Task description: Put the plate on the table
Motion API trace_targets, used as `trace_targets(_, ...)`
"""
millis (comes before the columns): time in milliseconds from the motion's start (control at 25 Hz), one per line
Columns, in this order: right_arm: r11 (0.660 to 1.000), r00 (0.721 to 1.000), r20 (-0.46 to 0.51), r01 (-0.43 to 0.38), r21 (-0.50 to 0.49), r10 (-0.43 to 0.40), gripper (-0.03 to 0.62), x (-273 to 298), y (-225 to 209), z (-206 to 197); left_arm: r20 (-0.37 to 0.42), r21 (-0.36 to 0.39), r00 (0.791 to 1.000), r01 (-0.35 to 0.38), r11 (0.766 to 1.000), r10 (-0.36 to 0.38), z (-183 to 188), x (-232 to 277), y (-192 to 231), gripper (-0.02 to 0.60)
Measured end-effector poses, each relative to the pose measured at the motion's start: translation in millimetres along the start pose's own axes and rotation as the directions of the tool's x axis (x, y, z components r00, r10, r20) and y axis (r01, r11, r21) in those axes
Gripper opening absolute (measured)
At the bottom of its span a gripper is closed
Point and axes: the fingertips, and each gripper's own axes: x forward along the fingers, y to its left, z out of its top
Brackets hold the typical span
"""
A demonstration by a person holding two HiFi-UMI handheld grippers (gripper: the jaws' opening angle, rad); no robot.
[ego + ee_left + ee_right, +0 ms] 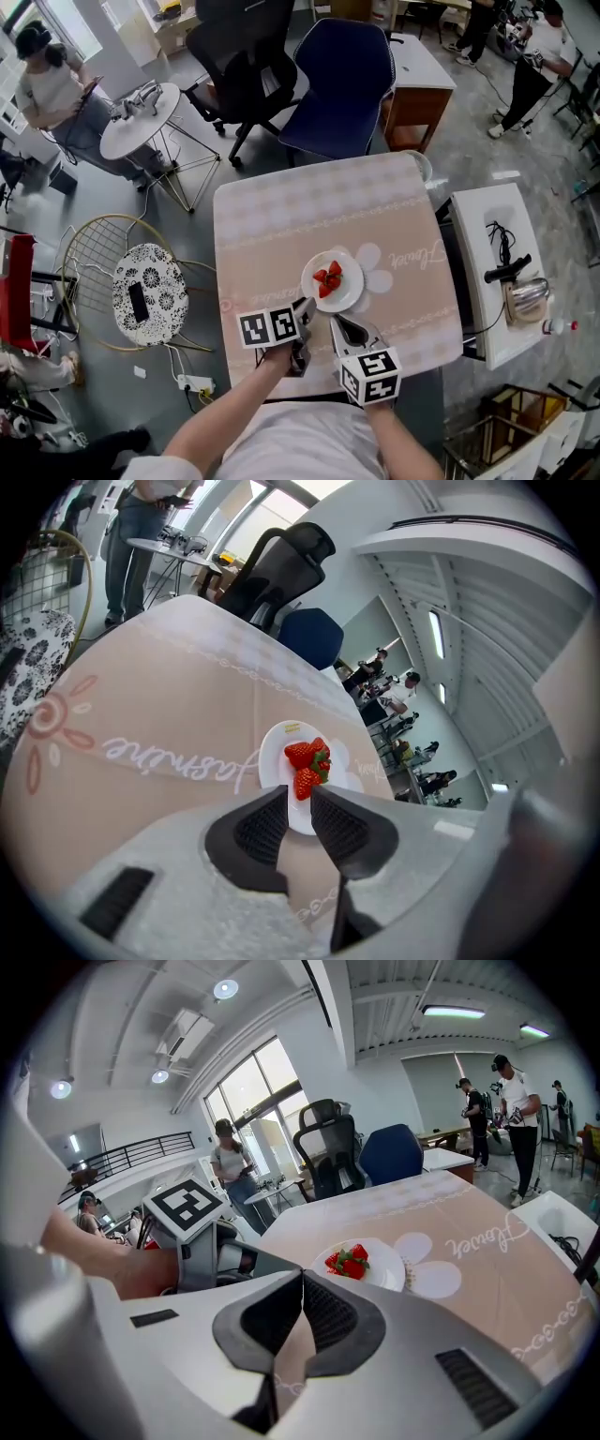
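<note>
The plate (349,298) of strawberries (328,278) sits on the table (281,216). The left gripper (299,801), its jaws slightly parted at the near rim, could snag the plate on retreat and spill the fruit. The right gripper (299,1279) is clenched on nothing.

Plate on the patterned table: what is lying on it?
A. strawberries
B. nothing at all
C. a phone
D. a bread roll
A: red strawberries with green tops lie on the white plate, as the head view and both gripper views show.
</note>
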Motion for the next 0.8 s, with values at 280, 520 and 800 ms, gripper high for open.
trace_targets(280,1.000,0.999,0.033,0.023,0.007,-0.023,0.005,-8.3,3.3,7.0,0.019,0.202,0.999,0.044,0.978,-0.049,0.9,-22.2,-18.8,0.075)
trace_targets(520,0.999,0.997,0.058,0.043,-0.001,-0.042,0.005,-16.7,15.7,11.6,0.062,0.357,0.994,0.065,0.932,-0.093,3.2,-44.5,-35.9,0.075)
trace_targets(800,0.998,0.994,0.089,0.068,-0.016,-0.066,0.005,-30.3,31.7,17.0,0.070,0.482,0.980,0.128,0.867,-0.184,-3.1,-67.3,-63.4,0.074)
